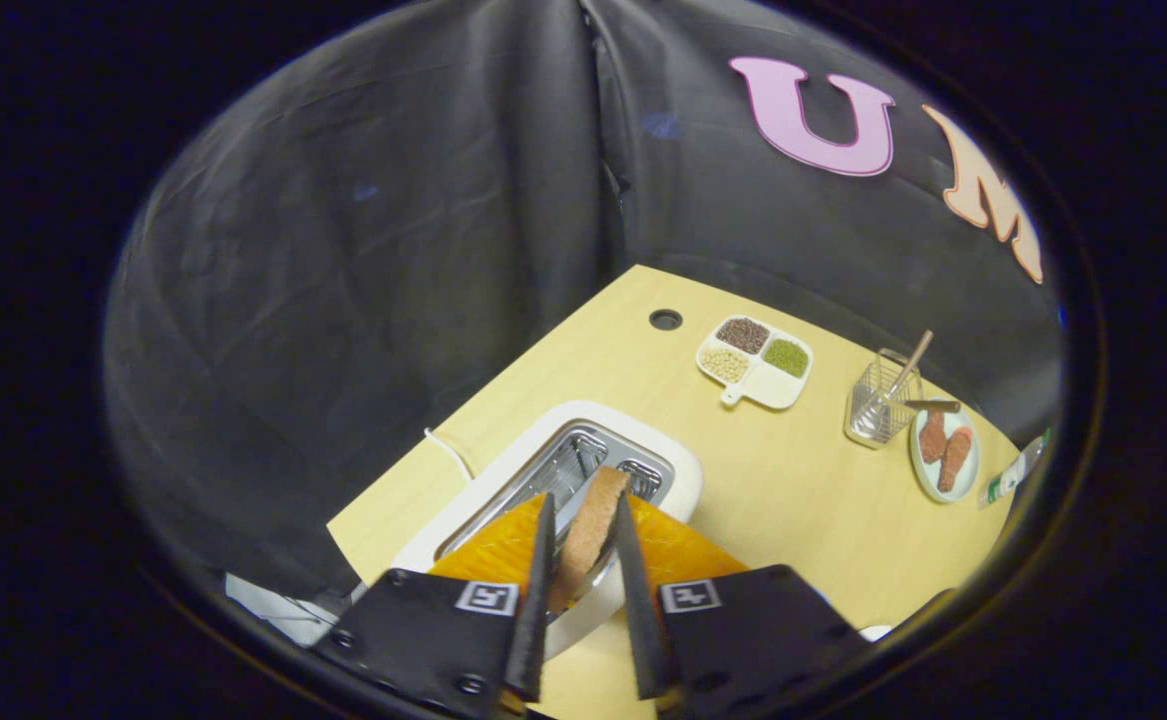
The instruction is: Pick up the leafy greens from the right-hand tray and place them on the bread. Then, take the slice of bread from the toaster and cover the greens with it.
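Observation:
A brown slice of bread (591, 530) stands on edge between my two fingers, and my gripper (584, 510) is shut on it. Its lower part is hidden between the fingers. Directly below and beyond the slice sits the white toaster (678, 470) with its two metal slots open to view. The slice appears lifted above the slots, its top edge reaching to the nearer slot's rim.
On the wooden table (793, 490) beyond the toaster are a white divided dish of grains (755, 362), a wire holder with utensils (881, 400) and a plate with two sausages (945, 450). A cable hole (665, 319) lies near the far edge. Black cloth walls close the booth.

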`<state>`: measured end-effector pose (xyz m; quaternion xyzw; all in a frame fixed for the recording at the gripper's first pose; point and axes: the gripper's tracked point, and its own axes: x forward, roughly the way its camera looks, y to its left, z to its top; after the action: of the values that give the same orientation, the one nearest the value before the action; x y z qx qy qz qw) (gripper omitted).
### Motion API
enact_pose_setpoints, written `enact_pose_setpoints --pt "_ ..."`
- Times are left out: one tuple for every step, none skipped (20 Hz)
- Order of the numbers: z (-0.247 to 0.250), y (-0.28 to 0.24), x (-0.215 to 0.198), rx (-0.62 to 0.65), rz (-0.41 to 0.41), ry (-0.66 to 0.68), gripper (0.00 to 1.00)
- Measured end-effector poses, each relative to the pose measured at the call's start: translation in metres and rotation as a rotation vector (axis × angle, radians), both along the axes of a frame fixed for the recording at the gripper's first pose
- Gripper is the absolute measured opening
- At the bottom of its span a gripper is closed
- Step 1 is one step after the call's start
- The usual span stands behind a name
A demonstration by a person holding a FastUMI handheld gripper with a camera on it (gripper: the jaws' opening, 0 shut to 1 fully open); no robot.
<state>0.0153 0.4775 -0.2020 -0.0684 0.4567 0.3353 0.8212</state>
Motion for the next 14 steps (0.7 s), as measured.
enact_pose_setpoints --pt "0.001 -0.001 -0.001 0.000 -0.005 0.014 0.35" --pt "0.000 0.000 -0.005 0.003 -0.006 0.031 0.28" --pt "0.002 -0.001 -0.003 -0.004 -0.022 0.026 0.27" --pt "-0.002 -0.002 -0.003 0.001 -0.028 0.044 0.11" --pt "0.000 -0.001 -0.007 0.009 -0.030 0.054 0.10" --pt "0.005 -0.004 -0.007 0.009 -0.025 0.049 0.10" --pt "0.011 -0.005 -0.002 0.021 -0.035 0.032 0.10" --pt "0.014 -0.003 -0.005 0.031 -0.029 0.030 0.05" --pt "0.021 -0.005 -0.007 0.044 -0.029 0.022 0.04" --pt "0.026 -0.008 -0.007 0.052 -0.027 0.017 0.04" --pt "0.033 -0.010 -0.007 0.067 -0.037 0.010 0.04" --pt "0.039 -0.014 -0.007 0.083 -0.046 0.010 0.04" --pt "0.043 -0.016 -0.006 0.100 -0.058 0.011 0.04" --pt "0.050 -0.021 -0.006 0.120 -0.067 0.011 0.04"
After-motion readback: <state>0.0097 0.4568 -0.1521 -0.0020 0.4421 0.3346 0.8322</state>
